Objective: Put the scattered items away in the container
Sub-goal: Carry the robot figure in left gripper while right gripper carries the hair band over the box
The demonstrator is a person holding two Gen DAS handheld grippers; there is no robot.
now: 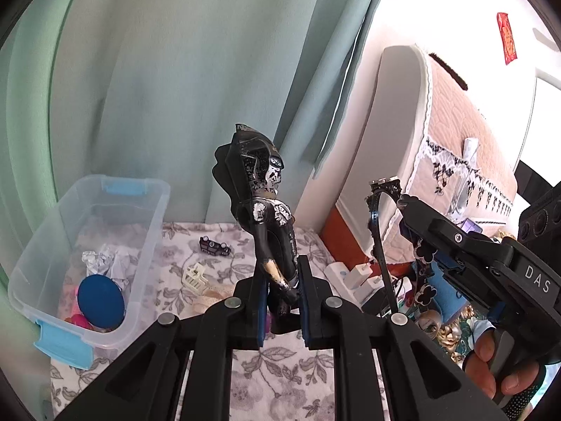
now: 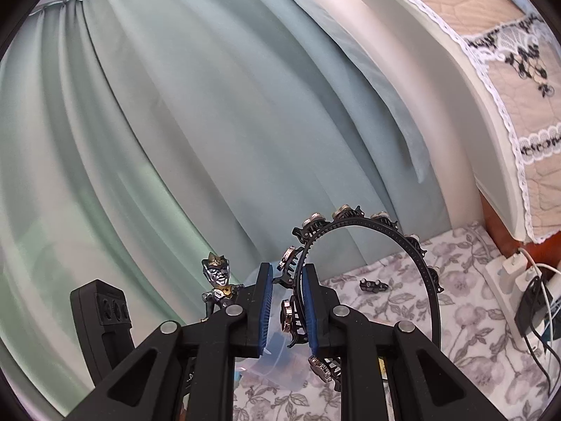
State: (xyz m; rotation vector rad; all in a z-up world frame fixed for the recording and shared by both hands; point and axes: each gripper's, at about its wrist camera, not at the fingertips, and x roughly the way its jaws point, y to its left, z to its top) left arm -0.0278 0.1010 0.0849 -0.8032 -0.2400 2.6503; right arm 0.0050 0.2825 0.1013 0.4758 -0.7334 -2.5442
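left gripper (image 1: 282, 301) clamps figurine (image 1: 266, 210) by legs, upright for carrying | right gripper (image 2: 287, 308) pinches headband (image 2: 371, 245) | bin (image 1: 154, 203) left of frame, likely destination

One figure (image 1: 271, 224), one headband (image 2: 368, 263), one clear bin (image 1: 87, 245), one toy car (image 1: 214, 246) and one cream basket toy (image 1: 194, 275). Two hand-held grippers. In the bin: one blue disc (image 1: 101, 301), one foil wad (image 1: 94, 259).
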